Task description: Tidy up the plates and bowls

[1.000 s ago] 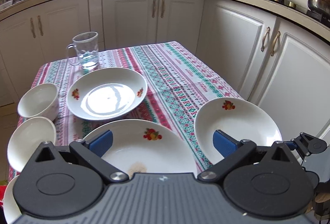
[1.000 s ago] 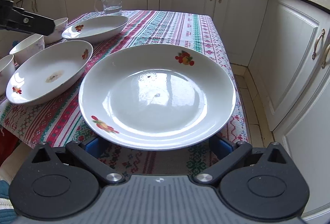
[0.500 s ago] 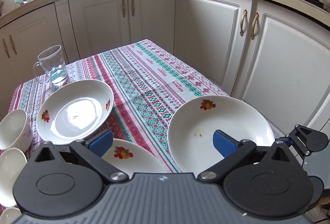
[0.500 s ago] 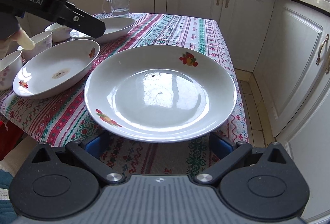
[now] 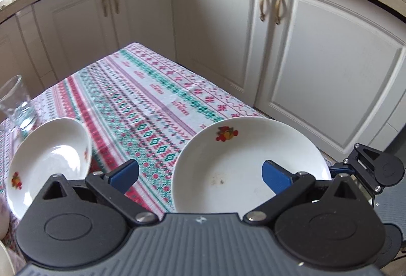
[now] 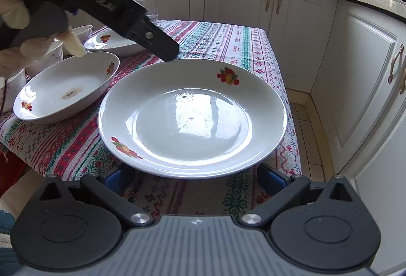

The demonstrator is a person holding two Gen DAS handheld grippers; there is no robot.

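I hold my left gripper (image 5: 200,174) over the big plate (image 6: 192,118), jaws apart; my right gripper (image 6: 195,178) sits below its near rim, jaws apart.

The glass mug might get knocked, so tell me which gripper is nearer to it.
Left. The left gripper hovers over the table, with the glass mug ahead to its left. The right gripper sits at the near edge by the big plate, far from the mug.
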